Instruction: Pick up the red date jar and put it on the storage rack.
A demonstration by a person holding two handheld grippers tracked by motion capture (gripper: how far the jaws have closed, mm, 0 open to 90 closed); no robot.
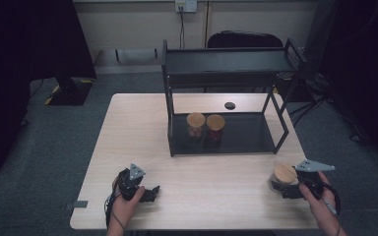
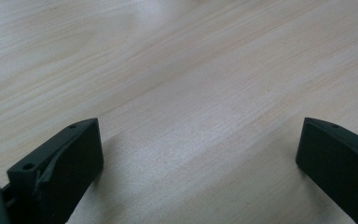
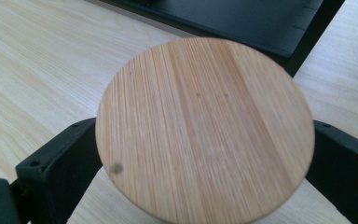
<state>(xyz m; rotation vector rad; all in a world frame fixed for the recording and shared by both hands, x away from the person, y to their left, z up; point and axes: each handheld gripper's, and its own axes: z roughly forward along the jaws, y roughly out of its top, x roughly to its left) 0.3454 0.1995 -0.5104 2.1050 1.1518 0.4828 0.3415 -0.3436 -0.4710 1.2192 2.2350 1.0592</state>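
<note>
Grasping: right tongs (image 3: 205,154) clenched around the jar (image 1: 281,178) (wooden lid)
Resting: left tongs (image 2: 200,154) released, above bare surface (image 2: 177,70)

My left gripper (image 2: 200,163) hangs low over the pale wooden table (image 2: 177,70), its two black jaws spread wide apart with nothing between them. I see bare wood grain running slantwise between the jaws and beyond them, and a soft shadow on the table just beside the inner face of the nearer jaw. Each jaw carries small screw holes along its upper edge. A bright sheen lies on the table well beyond the jaws.
</note>
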